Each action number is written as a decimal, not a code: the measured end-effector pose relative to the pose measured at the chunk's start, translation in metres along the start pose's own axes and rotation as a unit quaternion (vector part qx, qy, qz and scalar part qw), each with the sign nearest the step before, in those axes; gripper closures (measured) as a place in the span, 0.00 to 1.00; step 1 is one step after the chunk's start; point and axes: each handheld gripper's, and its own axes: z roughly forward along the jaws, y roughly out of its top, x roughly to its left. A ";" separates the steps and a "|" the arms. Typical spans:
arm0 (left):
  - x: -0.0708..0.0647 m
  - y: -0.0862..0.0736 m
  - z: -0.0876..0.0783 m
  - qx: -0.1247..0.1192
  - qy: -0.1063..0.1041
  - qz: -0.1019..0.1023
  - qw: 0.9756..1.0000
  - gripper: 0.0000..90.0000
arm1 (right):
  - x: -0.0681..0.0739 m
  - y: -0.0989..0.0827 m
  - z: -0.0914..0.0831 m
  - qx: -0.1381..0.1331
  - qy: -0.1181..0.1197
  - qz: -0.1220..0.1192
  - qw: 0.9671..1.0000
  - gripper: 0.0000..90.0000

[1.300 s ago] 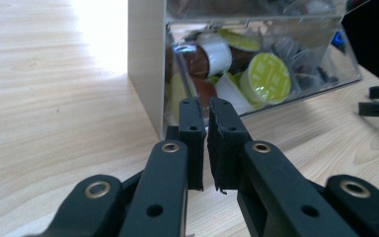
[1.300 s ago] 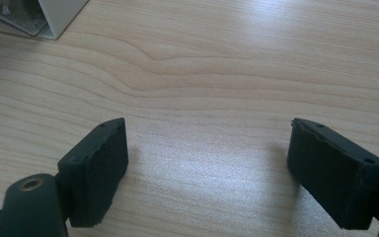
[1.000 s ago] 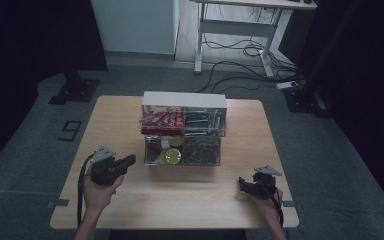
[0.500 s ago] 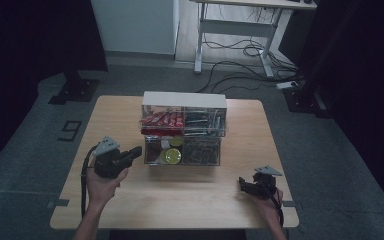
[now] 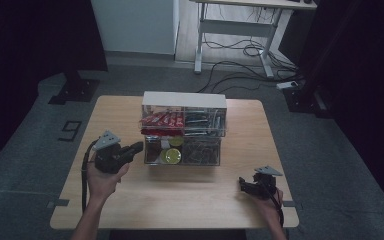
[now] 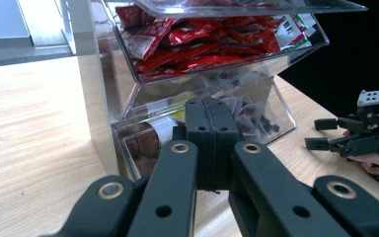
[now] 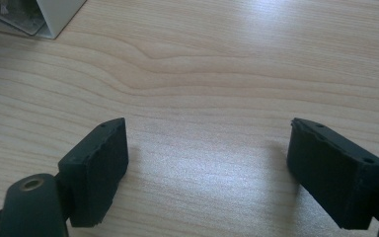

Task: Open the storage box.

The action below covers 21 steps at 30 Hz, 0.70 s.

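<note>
Clear two-tier bin organizer (image 5: 182,132) is sitting mid-counter (image 5: 130,200). Left gripper (image 5: 136,148), jaws together, empty, is hovering at its lower drawer (image 6: 143,143); a careless nudge risks shoving the organizer. Right gripper (image 5: 242,184) is resting, jaws apart.

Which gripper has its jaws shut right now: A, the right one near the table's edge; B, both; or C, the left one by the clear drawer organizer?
C: the left gripper has its jaws pressed together beside the clear drawer organizer, while the right gripper stands wide open over bare table.
</note>
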 end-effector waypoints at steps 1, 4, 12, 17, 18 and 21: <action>0.000 0.001 0.000 0.000 -0.002 0.000 1.000 1.00 | 0.000 0.000 0.000 0.000 0.000 0.000 1.000 0.18; -0.001 0.003 0.000 0.000 -0.005 0.001 1.000 1.00 | 0.000 0.000 0.000 0.000 0.000 -0.001 1.000 0.18; -0.004 0.009 0.003 0.000 -0.013 0.003 1.000 1.00 | 0.000 0.000 0.000 0.000 0.000 -0.001 1.000 0.18; -0.006 0.015 0.007 0.002 -0.019 0.006 1.000 1.00 | 0.000 0.000 0.000 0.000 0.000 -0.001 1.000 0.18; -0.006 0.015 0.007 0.002 -0.019 0.006 1.000 1.00 | 0.000 0.000 0.000 0.000 0.000 -0.001 1.000 0.18; -0.007 0.017 0.009 0.002 -0.021 0.008 1.000 1.00 | 0.000 0.000 0.000 0.000 0.000 0.000 1.000 0.18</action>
